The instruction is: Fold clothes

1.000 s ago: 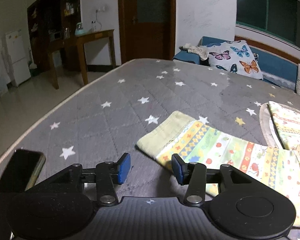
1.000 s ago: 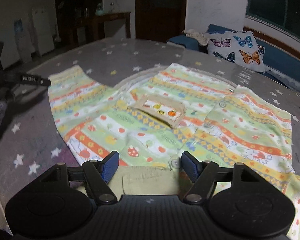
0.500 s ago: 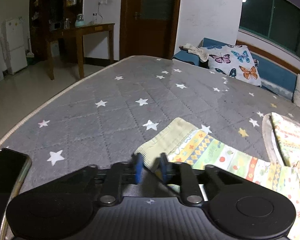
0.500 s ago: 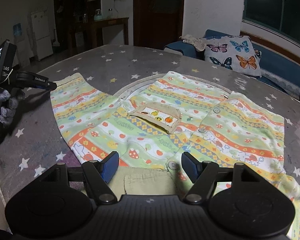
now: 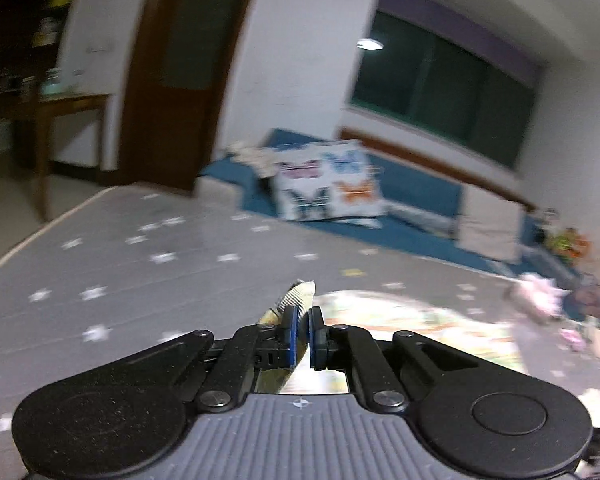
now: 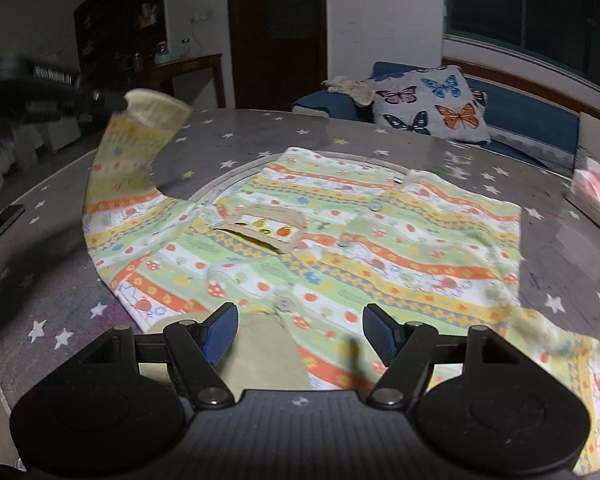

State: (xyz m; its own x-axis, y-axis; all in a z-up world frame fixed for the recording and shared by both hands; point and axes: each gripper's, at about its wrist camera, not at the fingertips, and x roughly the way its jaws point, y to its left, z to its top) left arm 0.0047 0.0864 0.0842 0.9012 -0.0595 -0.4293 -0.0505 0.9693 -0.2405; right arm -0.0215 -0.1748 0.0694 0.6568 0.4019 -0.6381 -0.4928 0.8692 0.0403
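Observation:
A striped, fruit-printed child's shirt lies spread on the grey star-patterned bed. My left gripper is shut on the shirt's left sleeve cuff and holds it lifted above the bed. In the right wrist view the left gripper shows at far left with the raised sleeve hanging from it. My right gripper is open and empty, hovering just above the shirt's near hem.
A butterfly pillow lies on a blue sofa behind the bed. A phone lies at the bed's left edge. A pink-and-white item sits at the far right. A wooden table and door stand beyond.
My left gripper closed on the sleeve cuff, then lifted it off the bed and swung right. My right gripper stayed open near the hem.

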